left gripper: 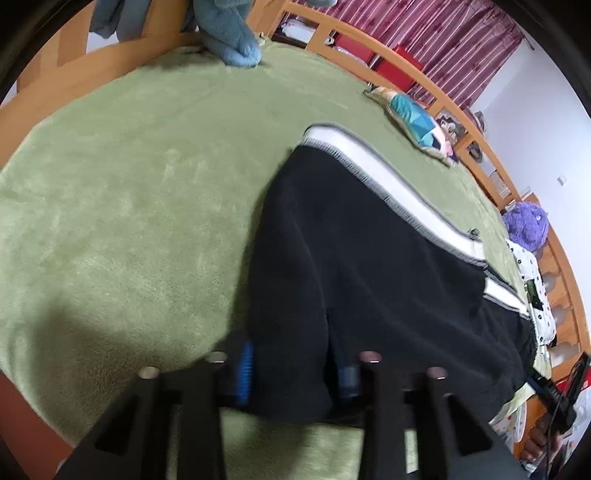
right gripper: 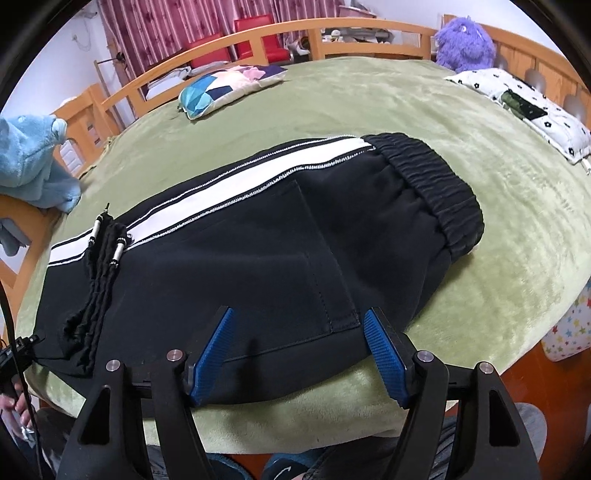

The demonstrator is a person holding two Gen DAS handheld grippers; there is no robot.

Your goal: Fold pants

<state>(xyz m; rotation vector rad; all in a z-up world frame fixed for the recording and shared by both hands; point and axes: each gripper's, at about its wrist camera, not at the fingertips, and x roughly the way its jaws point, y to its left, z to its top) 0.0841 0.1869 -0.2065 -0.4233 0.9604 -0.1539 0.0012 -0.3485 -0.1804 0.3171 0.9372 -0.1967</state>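
Note:
Black pants with a white side stripe lie folded lengthwise on a green blanket. The elastic waistband is at the far right and a drawstring lies across the left part. My right gripper stands open over the near edge, its blue pads on either side of the cloth without pressing it. In the left wrist view the pants stretch away to the right. My left gripper is shut on a bunched fold of their near end, which partly hides one pad.
A blue plush toy sits at the far edge of the bed. A colourful cushion, a purple plush and a white spotted pillow lie near the wooden bed rail. Bare blanket spreads left of the pants.

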